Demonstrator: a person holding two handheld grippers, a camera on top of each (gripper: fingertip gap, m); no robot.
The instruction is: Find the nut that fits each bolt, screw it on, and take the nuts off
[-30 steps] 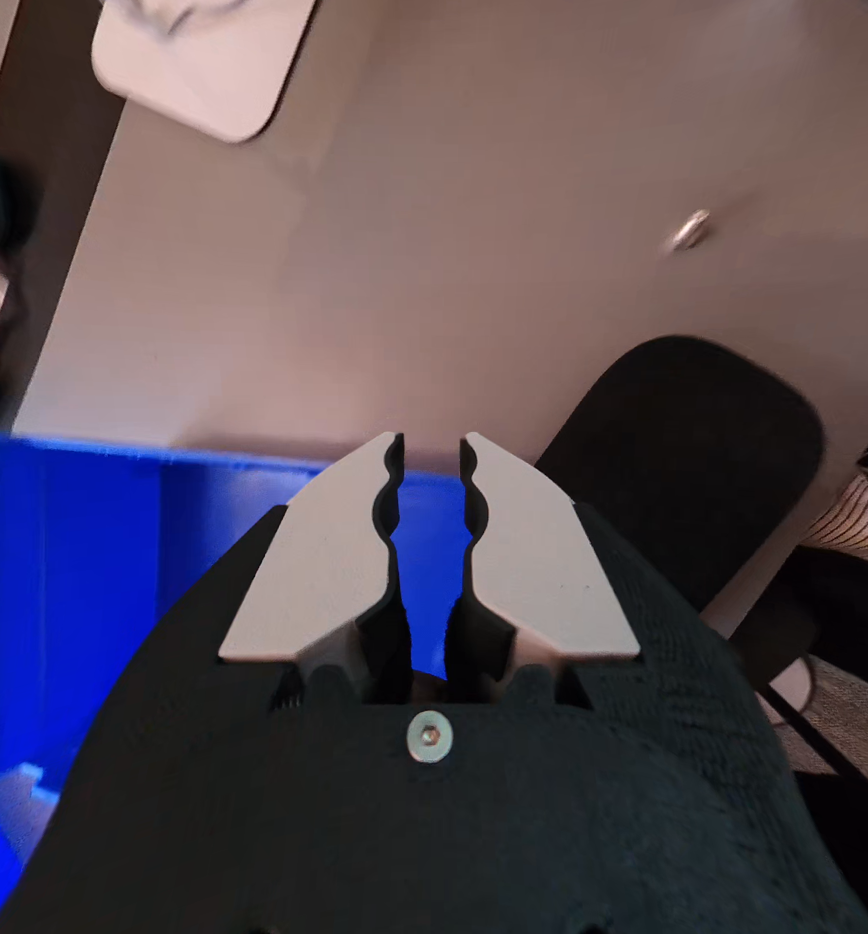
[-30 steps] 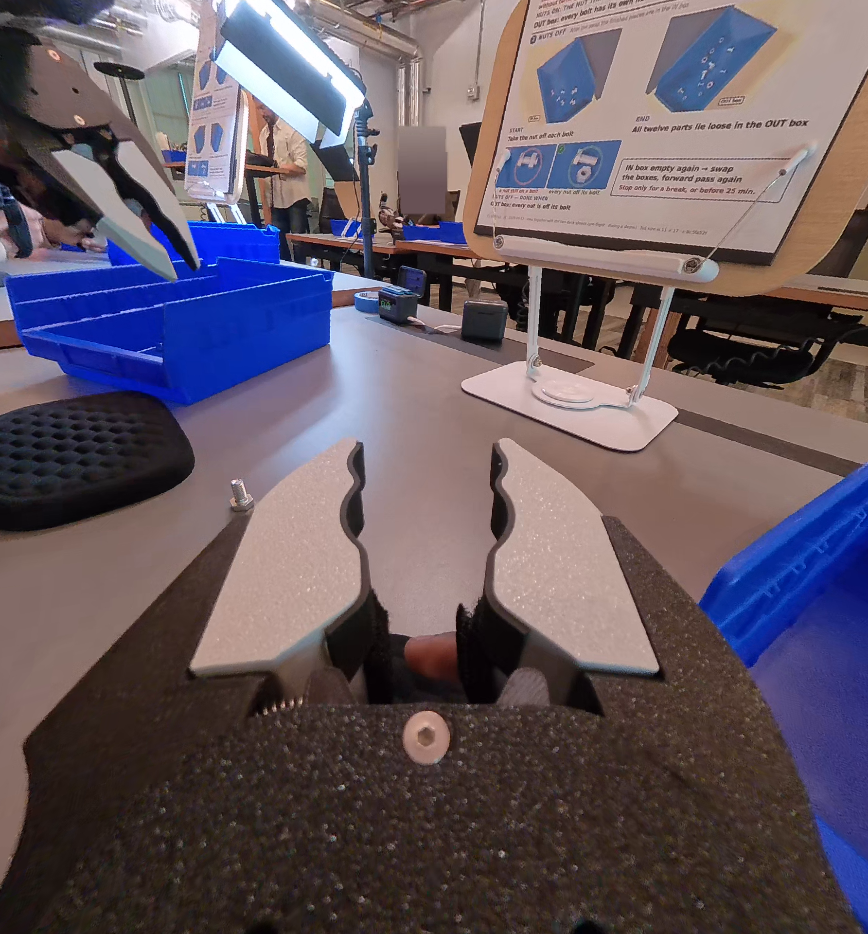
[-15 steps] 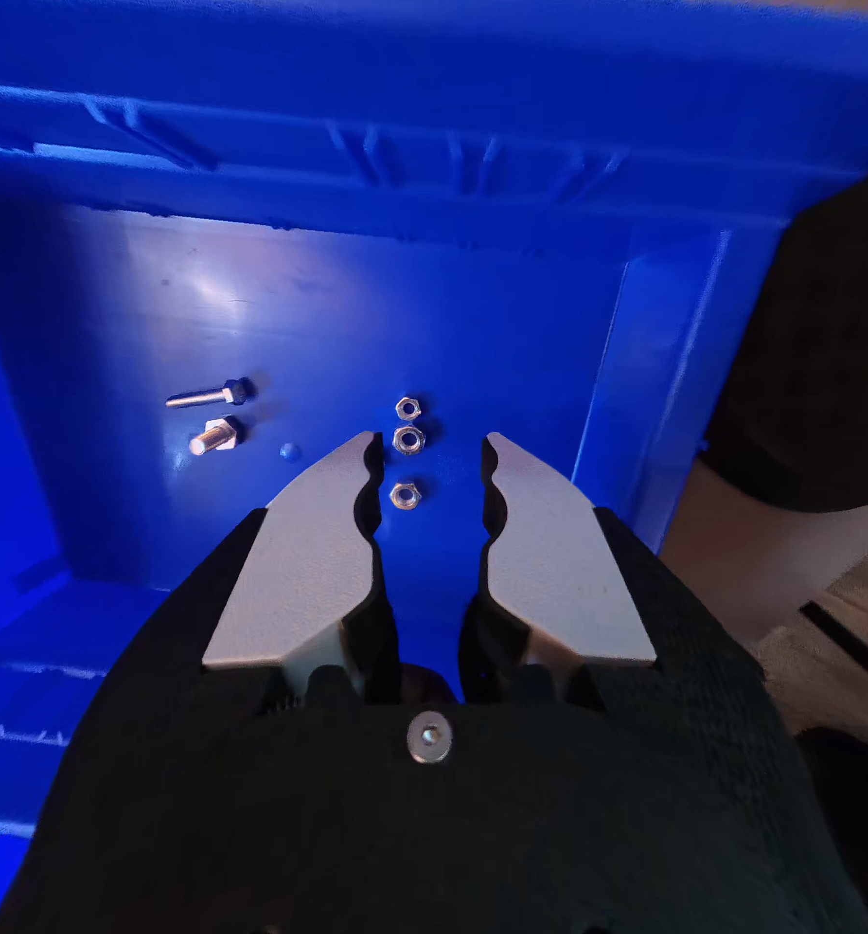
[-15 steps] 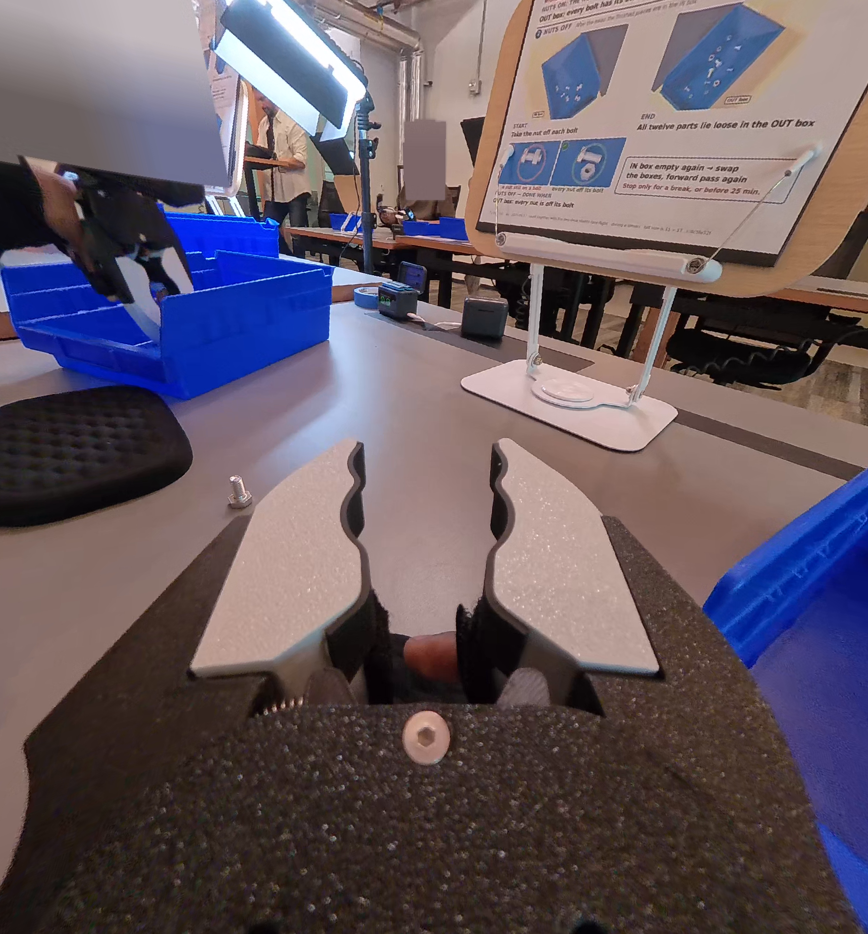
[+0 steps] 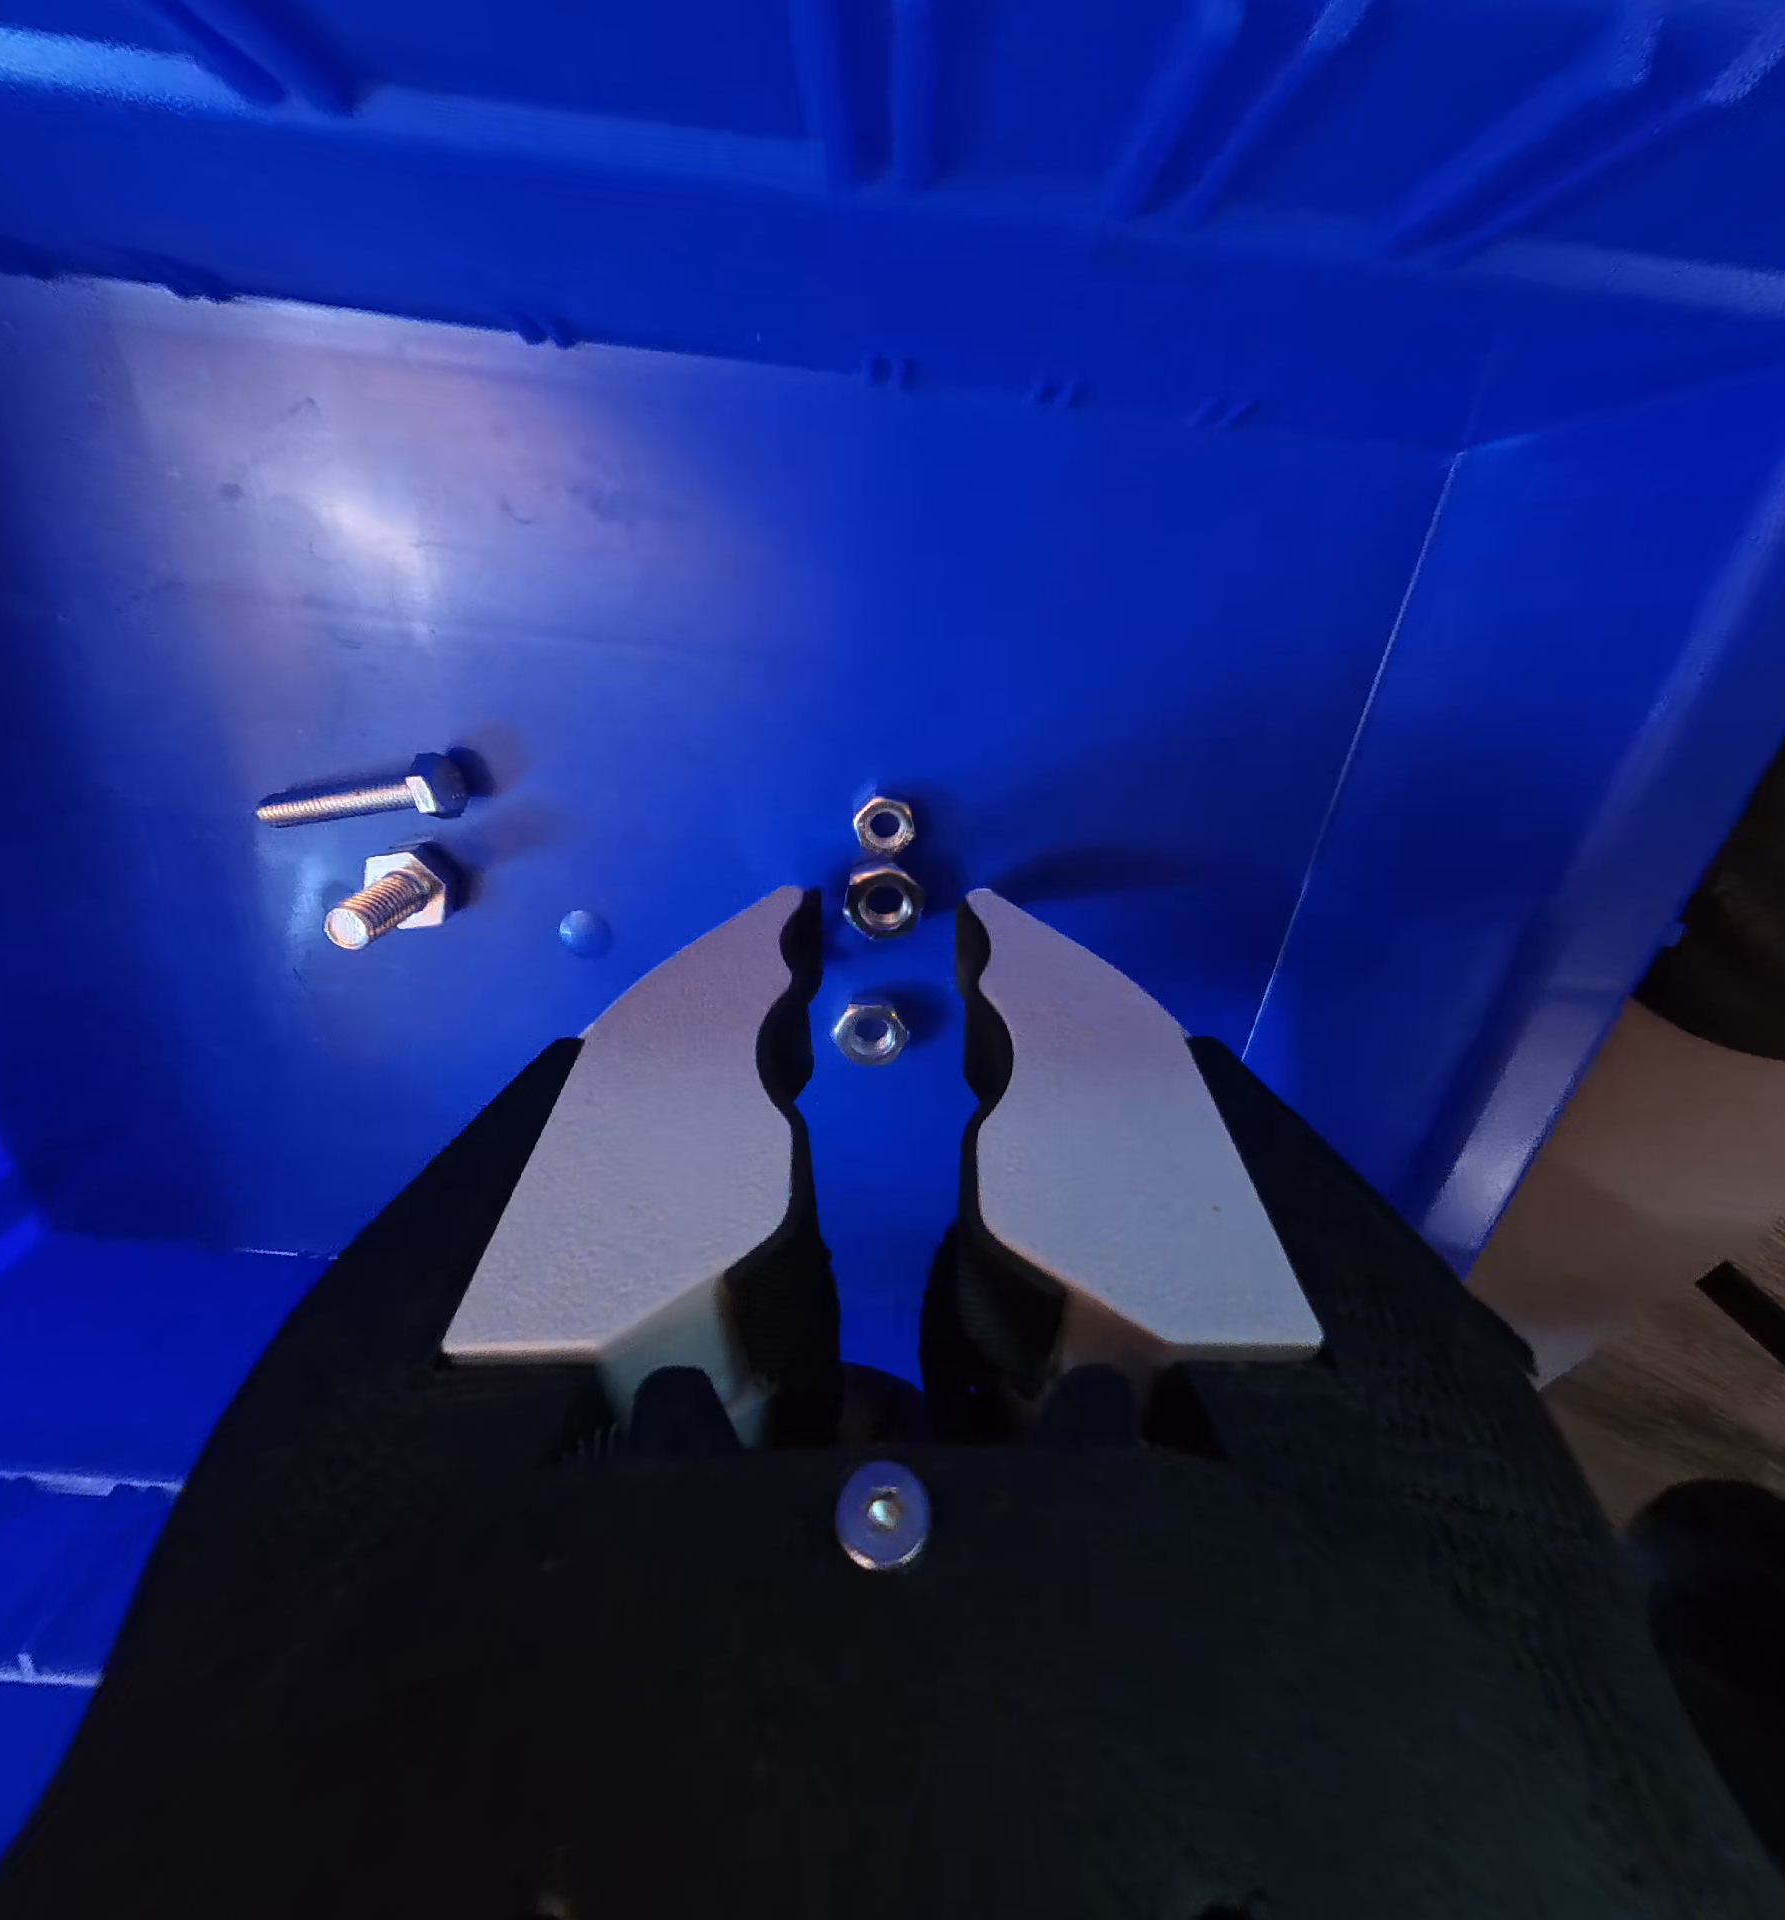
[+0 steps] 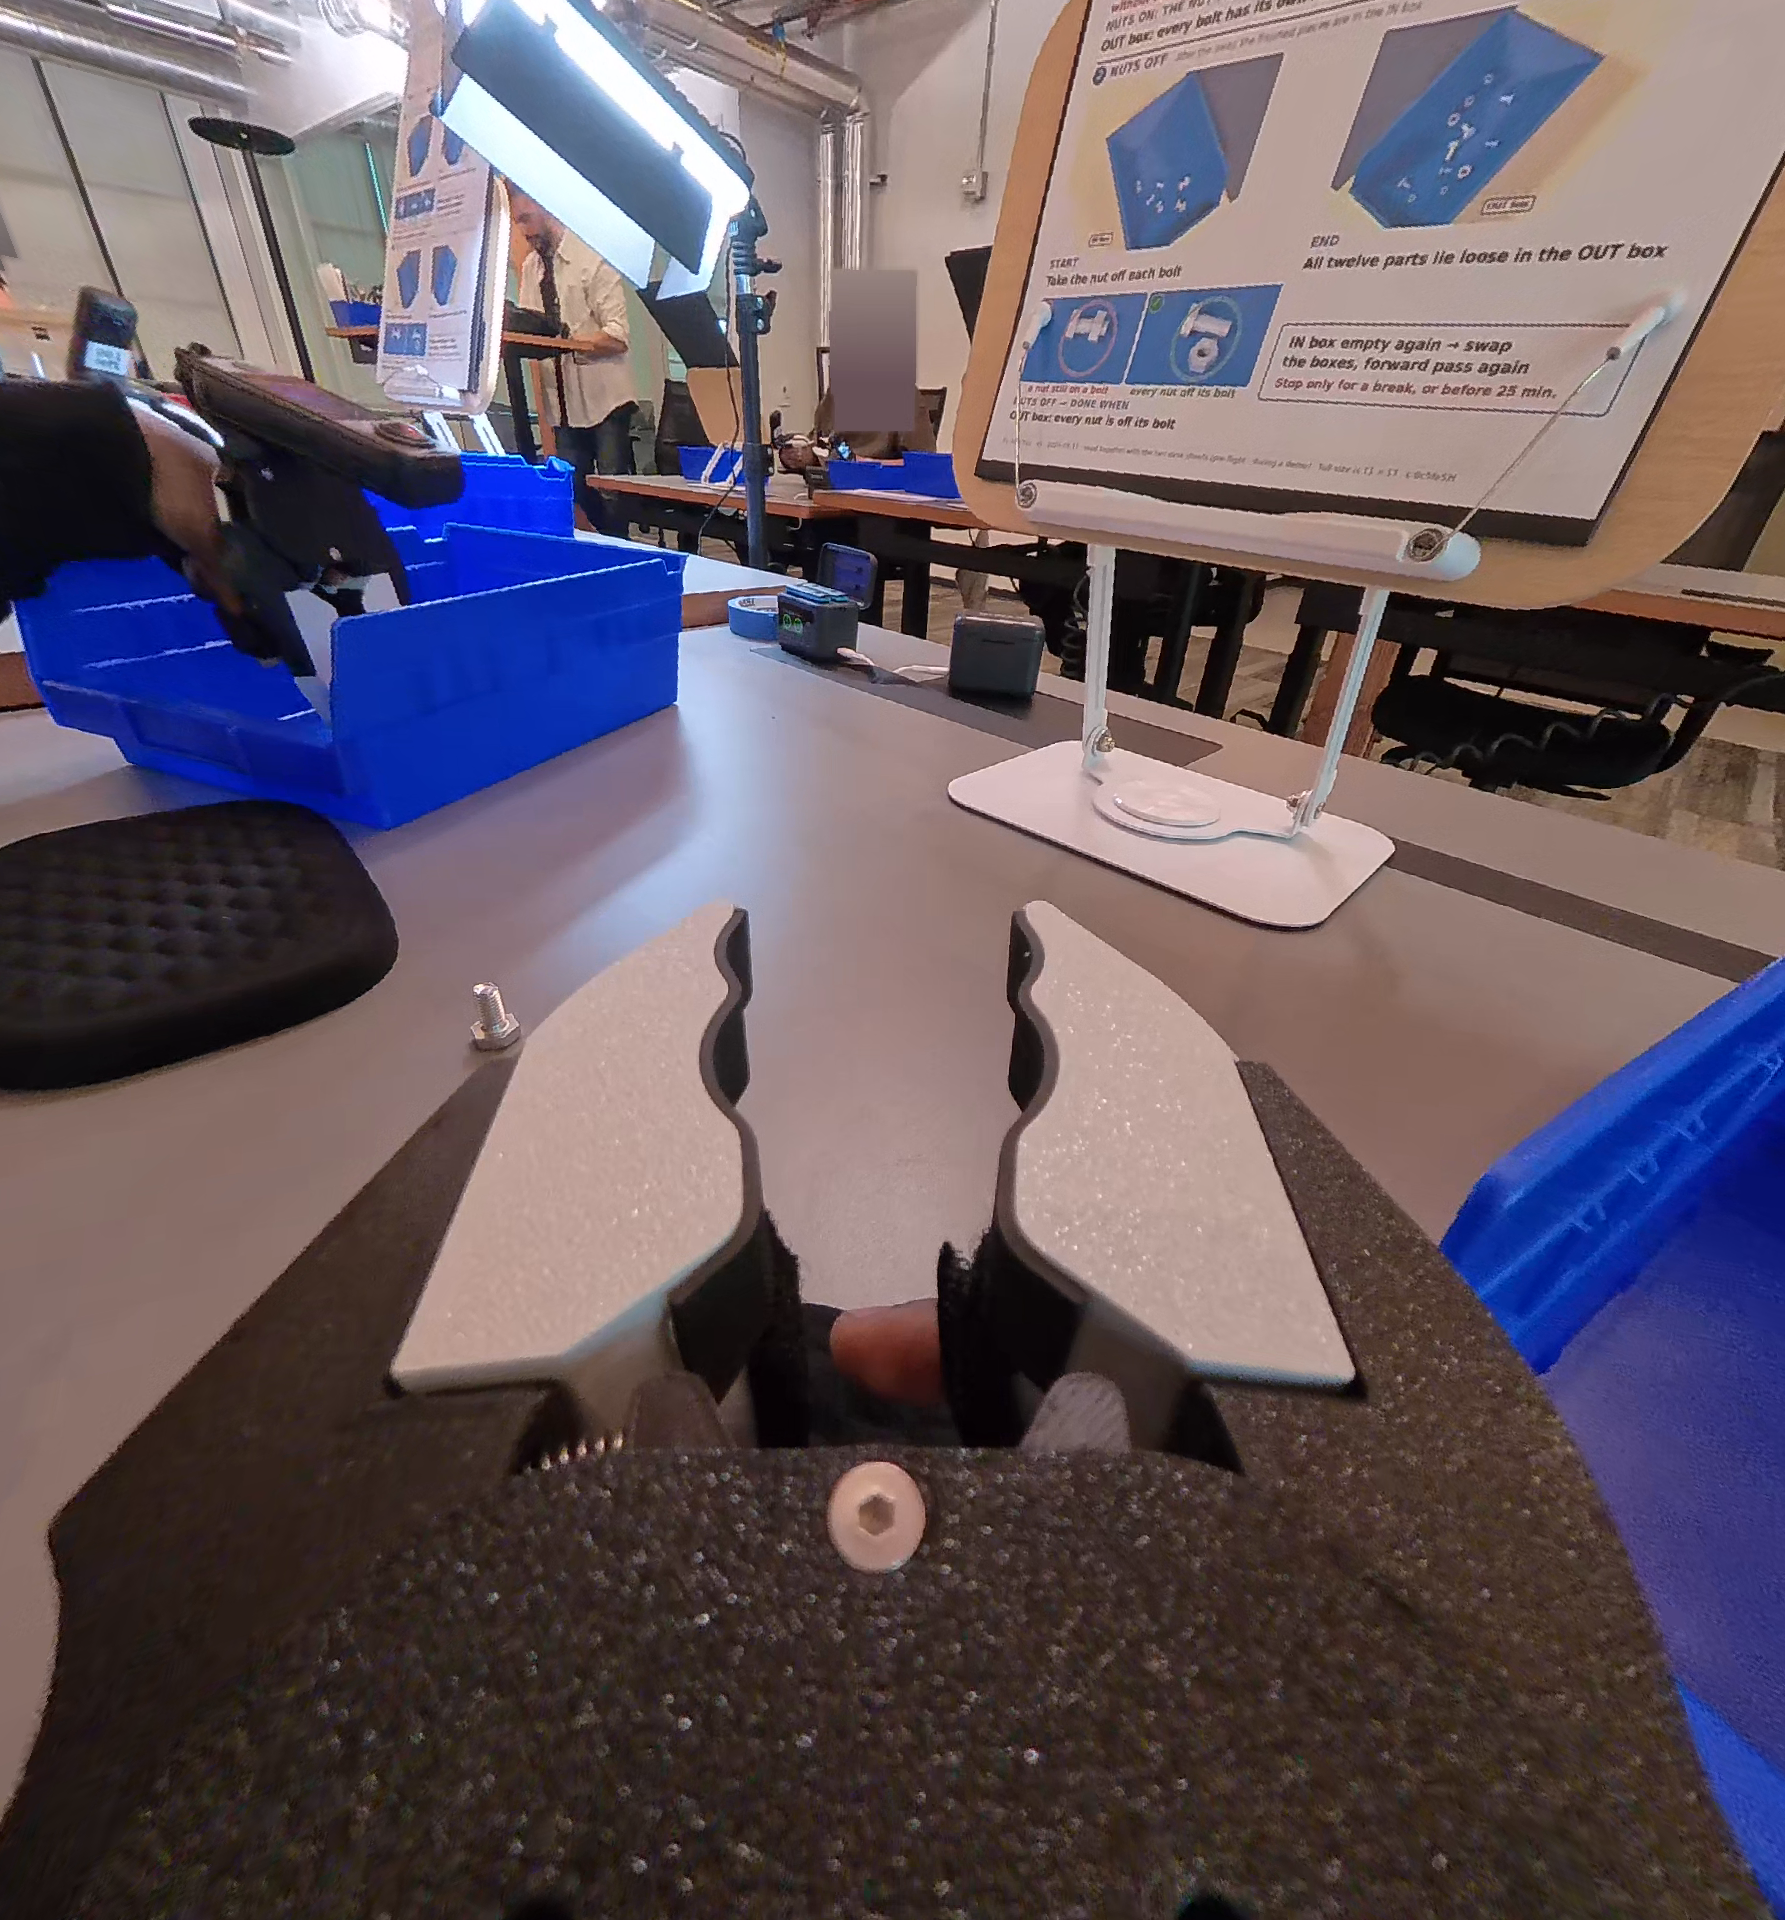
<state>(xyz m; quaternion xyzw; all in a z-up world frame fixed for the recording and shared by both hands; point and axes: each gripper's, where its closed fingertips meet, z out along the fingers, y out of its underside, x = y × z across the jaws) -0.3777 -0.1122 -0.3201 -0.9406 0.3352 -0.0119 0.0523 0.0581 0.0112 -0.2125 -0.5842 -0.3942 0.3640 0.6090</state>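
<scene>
The left gripper (image 5: pixel 888 914) has dropped deeper into the blue bin (image 5: pixel 659 540) and its fingers have closed in a bit. It is part open and holds nothing. Three nuts lie in a row at 12 o'clock from it: the near nut (image 5: pixel 867 1031), the middle nut (image 5: pixel 882 900) between its tips, and the far nut (image 5: pixel 884 824). Two bolts (image 5: pixel 389 912) lie at 10 o'clock. It looks ready to grab a nut. The right gripper (image 6: pixel 872 935) waits wide open and empty over the bench (image 6: pixel 867 790), a short bolt (image 6: pixel 493 1018) standing at 10 o'clock.
</scene>
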